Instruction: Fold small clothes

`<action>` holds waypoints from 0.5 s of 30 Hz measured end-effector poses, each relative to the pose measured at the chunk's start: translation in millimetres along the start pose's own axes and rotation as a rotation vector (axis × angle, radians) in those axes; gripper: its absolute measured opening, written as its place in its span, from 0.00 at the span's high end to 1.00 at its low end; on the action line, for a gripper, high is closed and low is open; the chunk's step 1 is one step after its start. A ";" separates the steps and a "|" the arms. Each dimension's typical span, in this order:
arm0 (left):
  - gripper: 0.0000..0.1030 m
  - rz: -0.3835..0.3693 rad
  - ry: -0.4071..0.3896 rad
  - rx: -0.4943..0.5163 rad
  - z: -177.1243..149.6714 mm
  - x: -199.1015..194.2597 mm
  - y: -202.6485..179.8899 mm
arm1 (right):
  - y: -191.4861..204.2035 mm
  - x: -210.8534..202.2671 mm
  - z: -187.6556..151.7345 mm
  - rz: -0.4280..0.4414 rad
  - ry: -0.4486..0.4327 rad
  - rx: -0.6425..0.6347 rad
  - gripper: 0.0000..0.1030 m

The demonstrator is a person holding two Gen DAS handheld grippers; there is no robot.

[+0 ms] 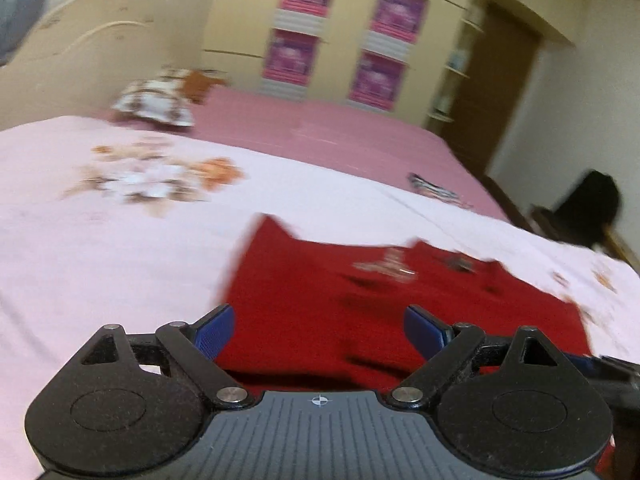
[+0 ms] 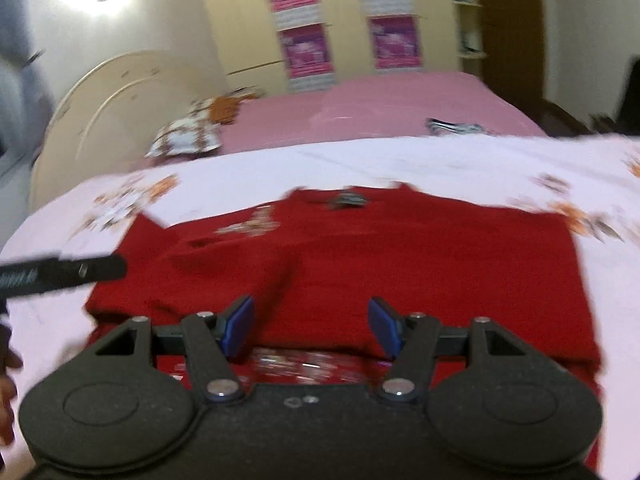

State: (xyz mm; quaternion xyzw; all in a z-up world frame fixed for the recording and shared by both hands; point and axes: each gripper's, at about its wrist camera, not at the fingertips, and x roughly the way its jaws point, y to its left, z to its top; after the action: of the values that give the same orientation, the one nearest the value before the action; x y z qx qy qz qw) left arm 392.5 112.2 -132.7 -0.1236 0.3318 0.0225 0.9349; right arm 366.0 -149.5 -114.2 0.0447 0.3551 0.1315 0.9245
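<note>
A small red garment lies on the pale pink bedsheet, partly folded, with a small printed patch near its far edge. My left gripper hovers over its near left part, jaws wide open and empty. In the right wrist view the same red garment shows a folded-over lower edge. My right gripper is open and empty just above that near edge. Part of the left gripper shows at the left. Both views are motion-blurred.
A floral pillow lies at the bed's far left by the cream headboard. A small striped cloth lies on the darker pink sheet beyond. A wardrobe with pink posters stands behind. A dark chair stands right.
</note>
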 end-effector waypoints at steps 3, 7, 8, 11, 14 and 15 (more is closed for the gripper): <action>0.12 0.069 0.030 -0.031 -3.9 13.4 22.9 | 33.3 16.5 -0.4 -0.005 0.005 -0.116 0.32; 0.12 0.097 0.096 -0.056 -18.0 42.9 32.4 | 68.2 43.2 -12.8 -0.130 0.011 -0.363 0.34; 0.12 0.097 0.106 -0.057 -20.1 46.5 33.5 | 72.2 49.2 -16.9 -0.156 0.022 -0.410 0.38; 0.12 0.081 0.124 -0.083 -24.7 54.4 34.8 | 69.4 55.9 -19.3 -0.133 0.033 -0.397 0.81; 0.12 0.082 0.122 -0.082 -23.5 57.2 31.6 | 59.9 52.4 -2.4 -0.089 0.013 -0.298 0.94; 0.12 0.078 0.123 -0.080 -23.3 57.4 29.7 | 52.5 47.2 4.4 -0.074 -0.002 -0.240 0.94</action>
State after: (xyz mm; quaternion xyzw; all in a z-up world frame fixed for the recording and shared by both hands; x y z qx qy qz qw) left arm 419.2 132.9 -192.5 -0.1491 0.3922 0.0647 0.9054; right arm 391.6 -86.0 -132.1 -0.0790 0.3374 0.1388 0.9277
